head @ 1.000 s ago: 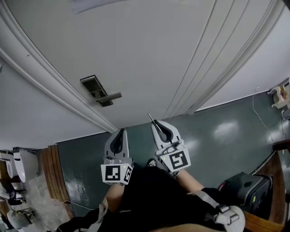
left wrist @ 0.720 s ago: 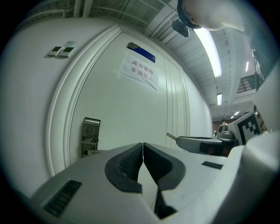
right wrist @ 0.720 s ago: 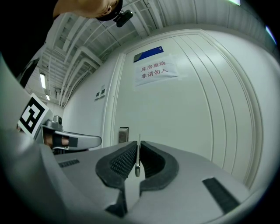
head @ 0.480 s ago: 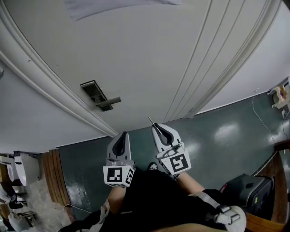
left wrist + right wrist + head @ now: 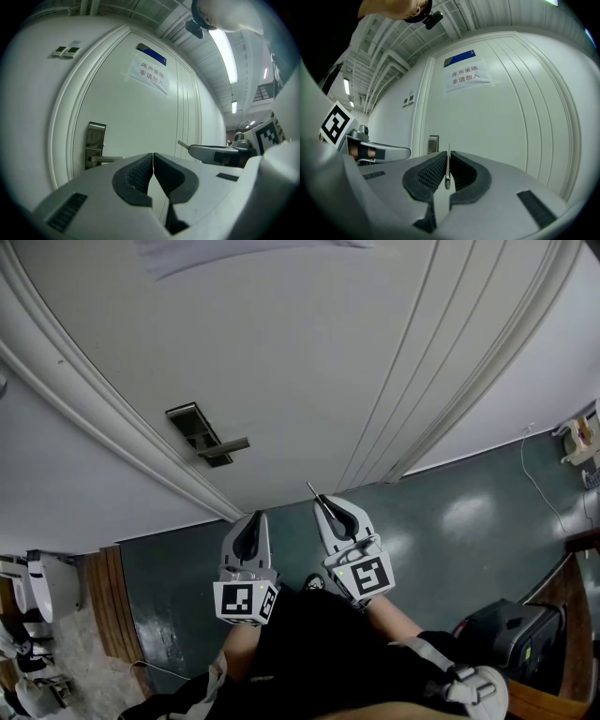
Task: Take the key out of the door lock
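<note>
Metal lock plate [image 5: 192, 423] with its lever handle [image 5: 228, 443] sits on the left part of the white door [image 5: 309, 352], close to the frame. Right of it and nearer the person, the left tongs [image 5: 251, 518] point at the door, jaws pressed together with nothing between them. Just to their right, the right tongs [image 5: 325, 500] are pinched tight on the key [image 5: 311, 488]. Its thin blade sticks out past the tips toward the door, well apart from the lock plate. Dark green floor [image 5: 450, 521] runs off to the right.
</note>
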### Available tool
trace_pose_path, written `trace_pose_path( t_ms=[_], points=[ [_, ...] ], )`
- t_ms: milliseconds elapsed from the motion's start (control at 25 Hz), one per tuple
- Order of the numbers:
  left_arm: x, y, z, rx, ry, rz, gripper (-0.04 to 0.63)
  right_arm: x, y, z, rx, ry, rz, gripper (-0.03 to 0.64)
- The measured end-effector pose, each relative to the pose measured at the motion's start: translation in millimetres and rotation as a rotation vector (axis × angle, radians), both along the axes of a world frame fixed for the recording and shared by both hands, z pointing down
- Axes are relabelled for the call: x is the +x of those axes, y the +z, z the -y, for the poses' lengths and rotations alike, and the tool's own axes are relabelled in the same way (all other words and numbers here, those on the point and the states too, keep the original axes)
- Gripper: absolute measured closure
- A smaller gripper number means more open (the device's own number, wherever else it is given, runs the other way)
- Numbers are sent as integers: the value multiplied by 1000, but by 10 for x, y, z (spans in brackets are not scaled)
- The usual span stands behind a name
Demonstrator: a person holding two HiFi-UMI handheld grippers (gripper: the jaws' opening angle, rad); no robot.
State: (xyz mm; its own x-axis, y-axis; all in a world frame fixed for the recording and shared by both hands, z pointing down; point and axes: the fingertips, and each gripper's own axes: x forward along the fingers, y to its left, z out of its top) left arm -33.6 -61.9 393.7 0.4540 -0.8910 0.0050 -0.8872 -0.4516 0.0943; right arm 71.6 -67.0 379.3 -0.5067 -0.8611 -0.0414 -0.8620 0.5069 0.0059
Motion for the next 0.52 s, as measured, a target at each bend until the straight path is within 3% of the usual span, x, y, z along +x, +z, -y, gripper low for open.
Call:
trace_pose_path(
  t_ms=[520],
  points=[
    [-73, 15, -18, 9, -12, -15, 571, -92, -20, -21, 9, -10, -9, 586]
  ],
)
